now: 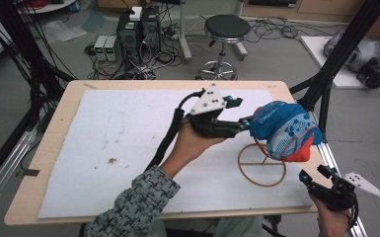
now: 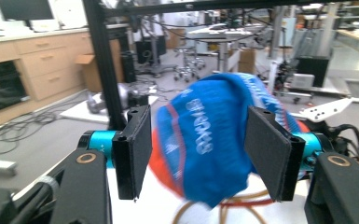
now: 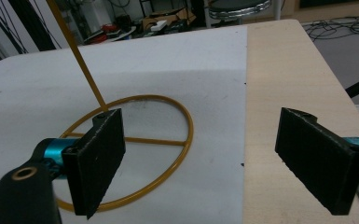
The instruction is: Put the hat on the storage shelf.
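Even, soft indoor light falls from above, with faint shadows. The high view is slightly grainy. In the left gripper view the cap (image 2: pixel 205 140) is motion-blurred.

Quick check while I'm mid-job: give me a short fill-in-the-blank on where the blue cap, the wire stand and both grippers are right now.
1. The blue, white and orange fabric cap hangs on a gold wire stand with a ____ base.
2. The jaws of the left gripper stand ____, one on each side of the cap.
3. The open right gripper holds ____.
4. The stand rests on a ____ foam sheet covering the wooden table.

Missing words: ring-shaped; open; nothing; white
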`<state>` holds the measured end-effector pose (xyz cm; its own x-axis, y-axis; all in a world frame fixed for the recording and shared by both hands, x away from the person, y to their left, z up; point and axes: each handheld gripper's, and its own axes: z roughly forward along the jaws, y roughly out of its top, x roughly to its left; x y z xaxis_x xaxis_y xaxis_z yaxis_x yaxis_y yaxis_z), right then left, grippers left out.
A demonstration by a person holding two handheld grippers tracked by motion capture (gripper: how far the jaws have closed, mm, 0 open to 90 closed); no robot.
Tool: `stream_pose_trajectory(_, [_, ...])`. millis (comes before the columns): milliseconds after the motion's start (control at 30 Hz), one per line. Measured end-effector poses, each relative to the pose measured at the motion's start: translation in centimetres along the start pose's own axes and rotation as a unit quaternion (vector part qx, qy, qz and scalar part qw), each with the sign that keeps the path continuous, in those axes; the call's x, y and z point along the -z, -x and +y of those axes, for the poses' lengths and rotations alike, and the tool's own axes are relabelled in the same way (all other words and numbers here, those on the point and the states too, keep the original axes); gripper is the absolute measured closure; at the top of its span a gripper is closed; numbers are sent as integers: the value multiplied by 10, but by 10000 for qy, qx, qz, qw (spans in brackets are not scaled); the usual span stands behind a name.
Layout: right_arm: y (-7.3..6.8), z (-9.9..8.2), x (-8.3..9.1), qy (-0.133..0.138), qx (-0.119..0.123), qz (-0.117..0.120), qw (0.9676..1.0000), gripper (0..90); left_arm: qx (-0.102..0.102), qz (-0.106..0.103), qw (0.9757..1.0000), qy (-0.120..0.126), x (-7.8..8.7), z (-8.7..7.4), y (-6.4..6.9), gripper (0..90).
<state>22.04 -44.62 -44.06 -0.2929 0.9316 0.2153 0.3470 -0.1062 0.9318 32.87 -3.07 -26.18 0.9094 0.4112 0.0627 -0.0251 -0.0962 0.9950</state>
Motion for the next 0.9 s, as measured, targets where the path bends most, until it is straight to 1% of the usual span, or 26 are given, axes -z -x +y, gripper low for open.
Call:
stream_pose_trajectory(67, [-1, 0, -1, -10, -22, 13, 10000, 149, 49, 163, 9998, 44, 14, -2, -7, 404])
stream_pose_trajectory(133, [-2, 1, -3, -15, 12, 16, 10000, 149, 64, 318, 9994, 79, 26, -4, -13, 393])
stream_pose_trajectory(167, [-3, 1, -4, -17, -31, 30, 10000, 149, 96, 395, 9991, 86, 32, -5, -17, 389])
stream_pose_trajectory(233, [-3, 2, -7, -10, 24, 60, 10000, 149, 130, 557, 9983, 93, 46, -7, -23, 381])
stream_pose_trajectory(267, [-4, 2, -9, -2, -23, 80, 10000, 149, 126, 633, 9979, 91, 53, -9, -26, 374])
stream_pose_trajectory(333, [-5, 4, -12, -22, 21, 112, 9999, 149, 132, 860, 9961, 117, 70, -12, -33, 369])
stream_pose_trajectory(367, [-6, 4, -14, -15, 23, 141, 9999, 149, 144, 932, 9955, 118, 75, -13, -36, 359])
stream_pose_trajectory(400, [-6, 4, -15, -46, 49, 109, 9999, 149, 173, 1032, 9944, 117, 83, -15, -39, 350])
stream_pose_trajectory(467, [-7, 5, -17, -49, 47, 126, 9999, 149, 204, 1261, 9918, 94, 98, -19, -45, 326])
stream_pose_trajectory(533, [-6, 5, -19, -46, 49, 134, 9999, 149, 268, 1494, 9884, 92, 114, -24, -51, 309])
stream_pose_trajectory(567, [-7, 5, -19, -51, 6, 132, 9999, 149, 298, 1550, 9874, 116, 119, -26, -53, 300])
stream_pose_trajectory(600, [-7, 6, -20, -38, 26, 137, 9999, 149, 318, 1633, 9860, 112, 127, -28, -55, 295])
stream_pose_trajectory(633, [-7, 6, -20, -36, 23, 135, 9999, 149, 352, 1734, 9841, 136, 134, -31, -57, 290])
stream_pose_trajectory(767, [-8, 6, -22, -63, 8, 142, 9999, 149, 412, 2058, 9777, 72, 162, -40, -65, 259])
stream_pose_trajectory(800, [-8, 6, -22, -35, 23, 151, 9999, 149, 436, 2107, 9766, 73, 169, -42, -67, 251])
stream_pose_trajectory(867, [-8, 6, -22, -52, 35, 142, 9999, 149, 490, 2246, 9732, 75, 184, -47, -70, 243])
stream_pose_trajectory(900, [-8, 6, -22, -64, 30, 130, 9999, 149, 527, 2333, 9709, 83, 194, -52, -72, 236])
